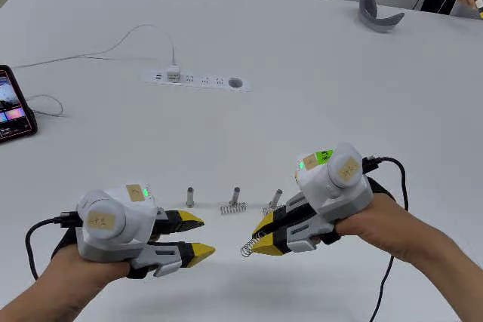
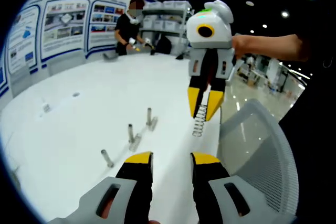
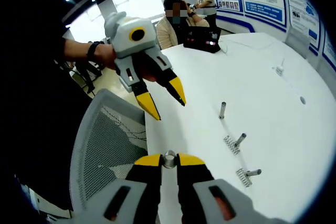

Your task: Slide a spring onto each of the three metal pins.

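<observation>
Nearest, in the head view, the left claw [image 1: 205, 235]: rounded white plastic body with a paper label, black jaws ending in pointed yellow tips. Stands wide open, tips well apart, nothing between them. Same spread in the left gripper view, with the left claw [image 2: 172, 157] rising from the bottom.

To its right, the right claw [image 1: 260, 240], of the same make, with a green light on top. Closed tight on one end of the held spring [image 1: 247, 247], a thin coil of bright wire jutting out past the yellow tips. Shows end-on in the right gripper view as a small metal ring, the held spring [image 3: 169, 159] pinched between the tips. Hangs down from the right claw [image 2: 205, 103] in the left gripper view.

Beside the desk's near edge, a grey mesh chair back [image 2: 257, 150]: fine net stretched in a smooth frame.

Just beyond the claws, on the smooth matt white desk [image 1: 317, 96], three short grey metal cylinders standing in a row: left pin [image 1: 190, 196], middle pin [image 1: 235, 195], right pin [image 1: 276, 198]. All three bare.

Lying flat at the foot of the middle pin, the middle spring [image 1: 229, 208]. Just beside the right pin, the right-hand spring [image 1: 268, 207]. Both short, silvery coils.

Farther back, a long flat white power strip [image 1: 196, 79] with a white plug seated in it and a thin white cable [image 1: 113, 47] looping off to the left. At the left edge, a dark slab-shaped phone [image 1: 11, 103] with a lit screen. Farthest, towards the right, a grey curved band [image 1: 377, 11], smooth and open at the top.
</observation>
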The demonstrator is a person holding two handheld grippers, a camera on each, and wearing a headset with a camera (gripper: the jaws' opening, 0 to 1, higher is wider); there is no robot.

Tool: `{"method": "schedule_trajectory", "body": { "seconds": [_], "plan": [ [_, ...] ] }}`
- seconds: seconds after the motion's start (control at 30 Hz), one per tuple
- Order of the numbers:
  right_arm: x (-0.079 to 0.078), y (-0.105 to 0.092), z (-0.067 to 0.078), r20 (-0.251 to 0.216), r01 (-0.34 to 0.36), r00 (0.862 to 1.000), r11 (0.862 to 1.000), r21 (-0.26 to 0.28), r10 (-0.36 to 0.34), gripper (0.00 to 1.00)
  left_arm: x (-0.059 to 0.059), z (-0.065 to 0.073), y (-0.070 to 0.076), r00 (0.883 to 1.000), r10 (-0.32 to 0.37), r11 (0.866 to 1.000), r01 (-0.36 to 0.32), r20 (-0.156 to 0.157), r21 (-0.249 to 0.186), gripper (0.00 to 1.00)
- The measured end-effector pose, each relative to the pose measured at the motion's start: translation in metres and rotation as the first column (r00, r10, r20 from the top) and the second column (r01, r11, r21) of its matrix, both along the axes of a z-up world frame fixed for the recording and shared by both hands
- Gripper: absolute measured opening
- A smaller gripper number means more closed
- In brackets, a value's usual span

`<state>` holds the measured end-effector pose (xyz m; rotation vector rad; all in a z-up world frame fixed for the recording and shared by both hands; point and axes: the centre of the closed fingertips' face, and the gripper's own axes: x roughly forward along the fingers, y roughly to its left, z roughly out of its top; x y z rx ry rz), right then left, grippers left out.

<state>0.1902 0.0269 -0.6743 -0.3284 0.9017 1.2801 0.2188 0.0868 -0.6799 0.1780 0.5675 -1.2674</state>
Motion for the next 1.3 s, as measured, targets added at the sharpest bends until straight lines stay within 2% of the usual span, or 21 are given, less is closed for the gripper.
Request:
{"method": "schedule_trajectory", "body": {
  "seconds": [0.33,0.57,0.9,1.3],
  "plan": [
    [0.017,-0.007,-0.016,0.028,0.019,0.999,0.998,-0.064,-0.018,0.12,0.019,-0.011,0.027,0.992,0.127,0.992,-0.127,0.010,0.028,0.41],
    [0.033,-0.003,-0.017,0.044,0.017,0.999,0.997,-0.078,-0.014,0.12,0.027,-0.020,0.045,0.981,0.195,0.980,-0.195,0.009,0.045,0.48],
    [0.057,0.006,-0.018,0.066,-0.010,0.998,0.995,-0.104,0.016,0.12,0.037,-0.027,0.066,0.962,0.271,0.961,-0.271,0.009,0.061,0.56],
    [0.089,0.020,-0.023,0.093,-0.032,0.995,0.990,-0.139,0.045,0.12,0.040,-0.028,0.082,0.949,0.314,0.947,-0.313,0.001,0.065,0.59]
  ]
}}
